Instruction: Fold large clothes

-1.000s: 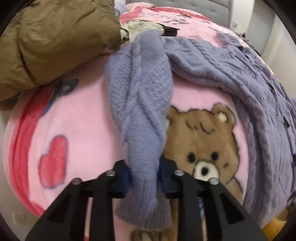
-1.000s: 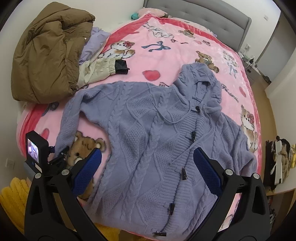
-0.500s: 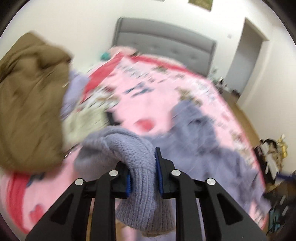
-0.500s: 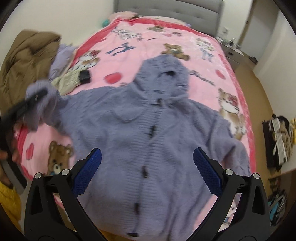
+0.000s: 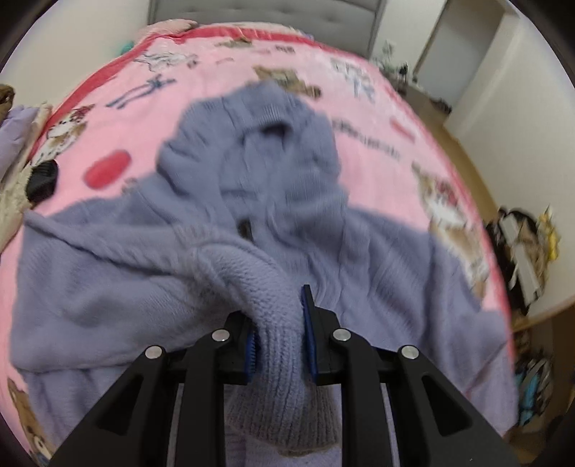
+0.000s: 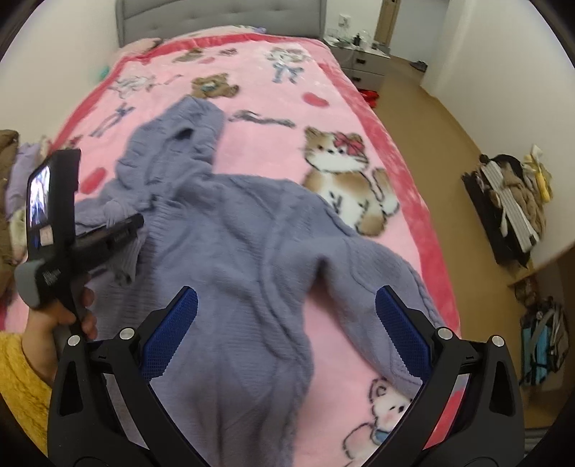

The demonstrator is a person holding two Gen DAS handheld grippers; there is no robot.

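Observation:
A large lavender knit hooded cardigan [image 6: 251,251] lies spread on the pink cartoon blanket [image 6: 323,118]; it also shows in the left wrist view [image 5: 107,287]. My left gripper [image 5: 278,341] is shut on the cardigan's left sleeve cuff [image 5: 280,388] and holds it lifted over the cardigan's chest, below the hood [image 5: 258,151]. In the right wrist view the left gripper [image 6: 122,230] shows at the left with the cuff hanging from it. My right gripper [image 6: 287,327] is open and empty, above the cardigan's lower body, with the right sleeve [image 6: 388,273] to its right.
A pile of other clothes [image 5: 14,154] lies at the bed's left edge. The grey headboard [image 6: 215,18] stands at the far end. A nightstand [image 6: 363,61] and a cluttered rack [image 6: 510,201] stand on the floor right of the bed.
My left gripper has carried the sleeve cuff up from the blanket's left edge and rightward over the cardigan's front. My right gripper has shifted right, still open.

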